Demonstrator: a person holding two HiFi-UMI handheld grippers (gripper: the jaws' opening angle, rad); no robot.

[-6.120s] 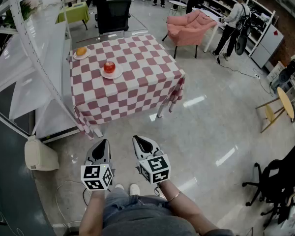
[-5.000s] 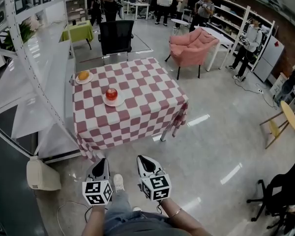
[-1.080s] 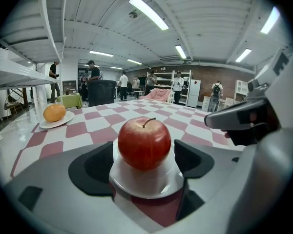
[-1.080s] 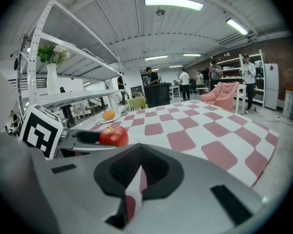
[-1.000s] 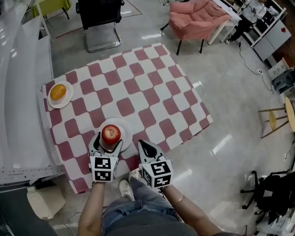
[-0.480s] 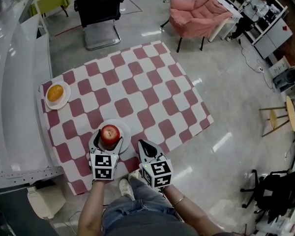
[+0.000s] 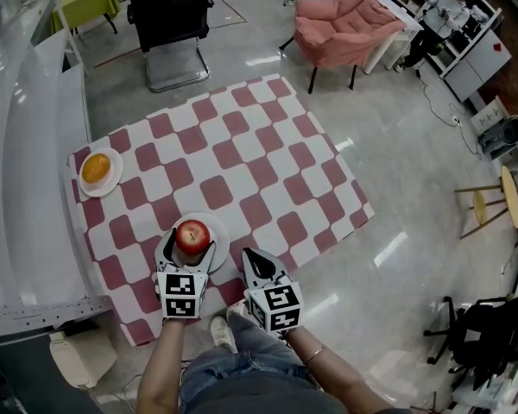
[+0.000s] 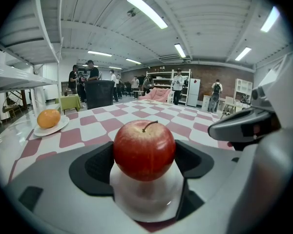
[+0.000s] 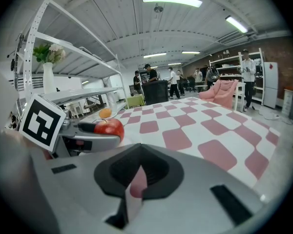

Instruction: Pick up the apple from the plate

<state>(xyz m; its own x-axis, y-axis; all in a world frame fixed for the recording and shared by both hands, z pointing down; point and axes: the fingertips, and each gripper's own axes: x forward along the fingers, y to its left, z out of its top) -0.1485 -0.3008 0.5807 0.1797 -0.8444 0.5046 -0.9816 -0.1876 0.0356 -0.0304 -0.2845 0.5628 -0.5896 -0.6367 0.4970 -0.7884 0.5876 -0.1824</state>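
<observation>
The left gripper (image 7: 188,248) pinches the apple (image 7: 192,235) over its plate (image 7: 220,228) near the table's (image 7: 242,145) front edge; the right gripper (image 7: 254,259), jaws pressed together, hangs just beside.

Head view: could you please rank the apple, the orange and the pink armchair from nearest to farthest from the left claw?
1. apple: right between the jaws of the left claw, at the near edge of the table.
2. orange: at the table's left side, farther back.
3. pink armchair: on the floor beyond the table, upper right.
</observation>
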